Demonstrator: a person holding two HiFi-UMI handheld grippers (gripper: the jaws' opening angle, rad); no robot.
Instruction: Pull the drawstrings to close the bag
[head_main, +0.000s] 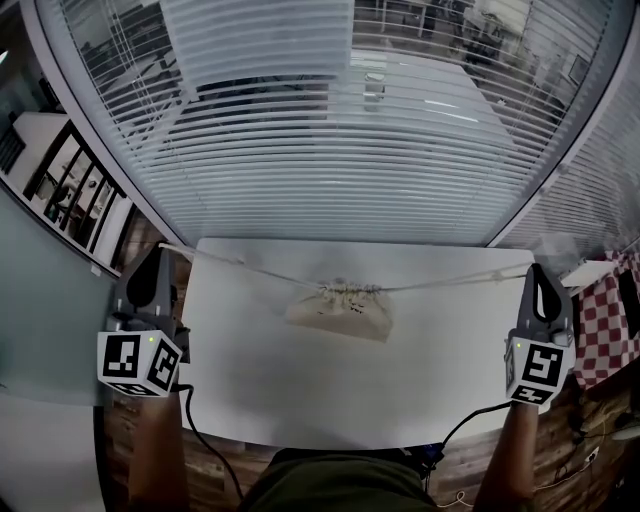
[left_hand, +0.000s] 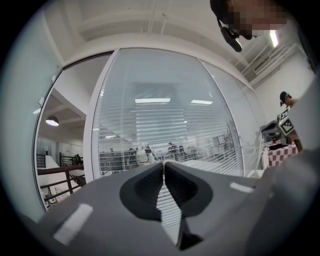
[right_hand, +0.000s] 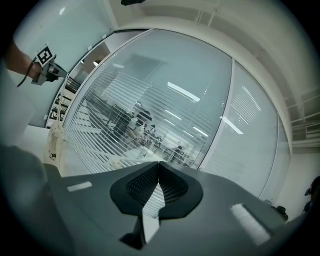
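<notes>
A small cream drawstring bag (head_main: 340, 312) lies on the white table (head_main: 330, 400), its mouth gathered tight at the far side. Two drawstrings stretch taut from the mouth: the left drawstring (head_main: 250, 268) runs to my left gripper (head_main: 158, 256), the right drawstring (head_main: 455, 281) to my right gripper (head_main: 537, 271). Both grippers are held wide apart at the table's side edges and point upward. In the left gripper view the left gripper (left_hand: 163, 164) has its jaws pressed together, and so does the right gripper (right_hand: 158, 164) in its own view. The strings themselves are hidden in both gripper views.
A glass wall with white blinds (head_main: 340, 150) stands just behind the table. A red checked cloth (head_main: 603, 325) lies off the right edge. Shelving (head_main: 75, 195) is at the far left. Black cables (head_main: 205, 445) hang from both grippers near the table's front edge.
</notes>
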